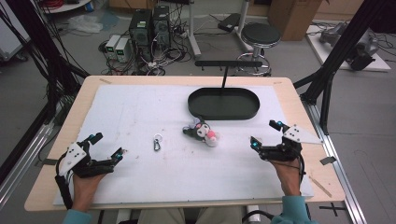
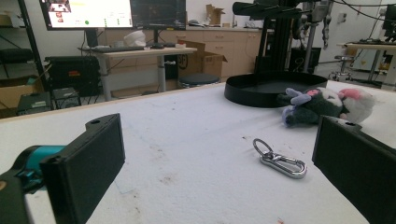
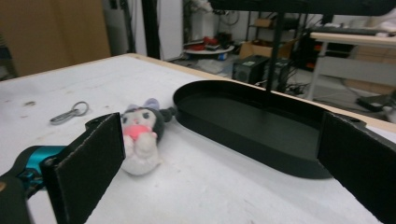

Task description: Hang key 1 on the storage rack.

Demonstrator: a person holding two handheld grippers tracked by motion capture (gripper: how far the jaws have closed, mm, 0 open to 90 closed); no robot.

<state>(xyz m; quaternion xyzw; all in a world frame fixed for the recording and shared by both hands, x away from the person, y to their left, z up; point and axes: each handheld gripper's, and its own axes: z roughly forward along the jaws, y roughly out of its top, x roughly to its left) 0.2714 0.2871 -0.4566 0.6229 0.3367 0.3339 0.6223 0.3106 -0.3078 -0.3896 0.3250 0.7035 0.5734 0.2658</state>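
A small plush toy (image 1: 202, 132), dark grey with white and pink, lies on its side mid-table; it also appears as the plush toy (image 2: 322, 103) and the plush toy (image 3: 141, 133). A silver carabiner keyring (image 1: 158, 142) lies left of it, seen too as the keyring (image 2: 279, 159) and the keyring (image 3: 69, 113). A black oval tray (image 1: 223, 103) with an upright stand sits behind them. My left gripper (image 1: 109, 145) rests open at the front left. My right gripper (image 1: 265, 134) stands open at the front right. Both hold nothing.
A white mat (image 1: 140, 112) covers the wooden table (image 1: 93, 80). Beyond the far edge stand computer towers (image 1: 149, 25), cables and a round stool (image 1: 260, 35). Black frame posts (image 1: 345, 42) rise to the right.
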